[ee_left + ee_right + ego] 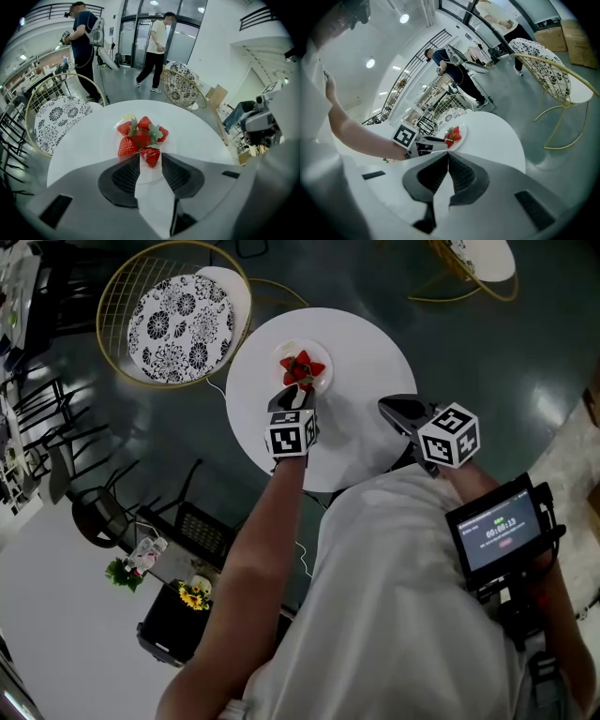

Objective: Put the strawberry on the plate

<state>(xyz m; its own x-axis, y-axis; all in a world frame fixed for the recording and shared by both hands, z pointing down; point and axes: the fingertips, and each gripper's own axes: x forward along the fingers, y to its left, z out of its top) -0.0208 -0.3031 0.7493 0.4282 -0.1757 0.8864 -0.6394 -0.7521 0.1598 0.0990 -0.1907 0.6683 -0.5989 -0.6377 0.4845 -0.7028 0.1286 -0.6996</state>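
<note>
A small pale plate (323,381) on the round white table (366,352) holds several red strawberries (303,369). My left gripper (292,392) reaches to the plate's near edge. In the left gripper view its jaws are shut on one strawberry (150,156), which sits low over the plate (180,140) just in front of the other strawberries (140,131). My right gripper (386,407) hovers over the table's right side, away from the plate. Its jaws (448,155) are shut with nothing between them. From there I see the left gripper (439,138) at the plate (462,132).
A gold wire chair with a patterned cushion (178,324) stands left of the table, and another (478,259) at the top right. Dark chairs (103,512) and flowers (192,594) are on the floor to the left. Two people (154,47) stand beyond the table.
</note>
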